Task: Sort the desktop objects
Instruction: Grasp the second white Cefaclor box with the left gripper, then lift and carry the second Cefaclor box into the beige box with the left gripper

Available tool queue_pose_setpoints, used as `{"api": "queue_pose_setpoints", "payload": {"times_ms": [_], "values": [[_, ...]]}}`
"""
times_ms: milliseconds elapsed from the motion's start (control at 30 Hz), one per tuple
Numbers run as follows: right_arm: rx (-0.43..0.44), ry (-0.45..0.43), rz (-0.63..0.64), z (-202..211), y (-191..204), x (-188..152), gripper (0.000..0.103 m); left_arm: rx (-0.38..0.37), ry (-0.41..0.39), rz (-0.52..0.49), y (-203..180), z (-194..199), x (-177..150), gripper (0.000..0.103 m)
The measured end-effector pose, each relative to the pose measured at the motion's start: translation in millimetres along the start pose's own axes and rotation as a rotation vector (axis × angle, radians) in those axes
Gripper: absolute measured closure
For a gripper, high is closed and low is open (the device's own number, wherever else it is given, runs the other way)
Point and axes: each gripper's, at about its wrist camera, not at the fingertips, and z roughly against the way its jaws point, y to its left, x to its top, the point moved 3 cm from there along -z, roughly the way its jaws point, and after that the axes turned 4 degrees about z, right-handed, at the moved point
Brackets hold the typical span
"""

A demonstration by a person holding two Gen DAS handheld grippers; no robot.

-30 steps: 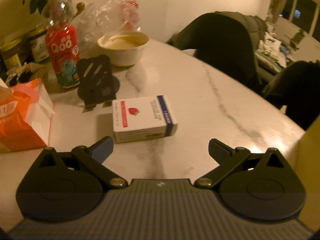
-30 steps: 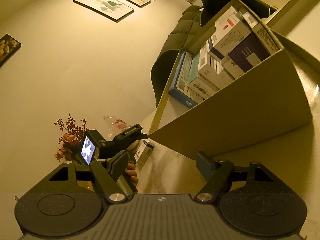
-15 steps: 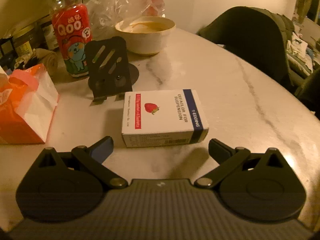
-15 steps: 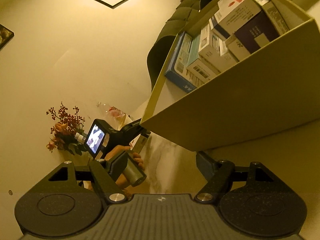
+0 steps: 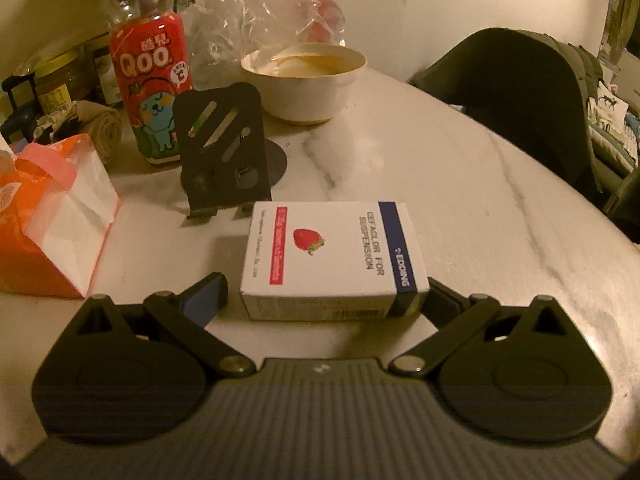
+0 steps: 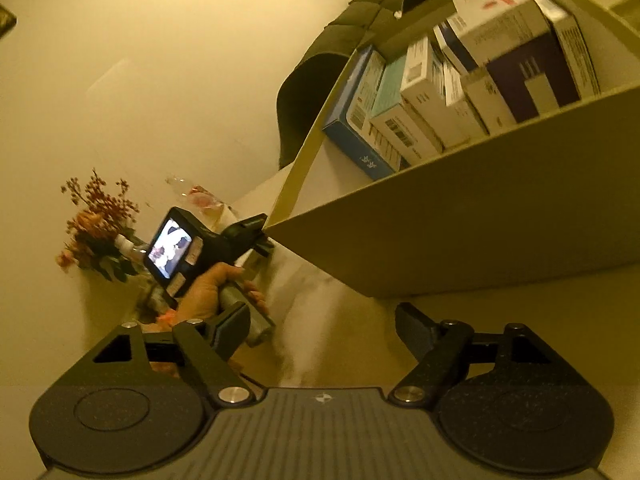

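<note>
Medicine box (image 5: 334, 252) flat on counter (image 5: 460, 184), between spread fingers of left gripper (image 5: 324, 300); right pad possibly touching. Right gripper (image 6: 320, 328) spread, empty, by carton (image 6: 460, 232). Risk: off-centre closure, box pivoting toward phone stand (image 5: 224, 156).

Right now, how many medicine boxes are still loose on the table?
1. The white strawberry-print medicine box lies flat on the marble table, between the open left gripper fingers. The rest already stand in the cardboard bin; others may lie outside view.
</note>
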Motion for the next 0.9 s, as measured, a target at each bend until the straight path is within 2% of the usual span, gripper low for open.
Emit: {"api": "queue_pose_setpoints", "payload": {"times_ms": [167, 233, 333, 900], "values": [[-0.035, 0.017, 0.009, 0.0, -2.4, -4.7, 0.019, -0.011, -0.021, -0.002, 2.8, -1.7, 1.2, 0.007], [-0.029, 0.019, 0.012, 1.1, -1.6, -6.1, 0.019, -0.025, -0.035, -0.012, 5.0, -1.2, 1.0, 0.013], [-0.016, 0.022, 0.017, 2.0, 1.0, -7.8, 0.019, -0.049, -0.053, -0.027, 8.3, -0.9, 1.0, 0.015], [0.053, 0.053, 0.046, -6.8, 22.5, -24.2, 0.017, -0.295, -0.036, -0.203, 42.7, 19.6, -15.4, 0.016]]}}
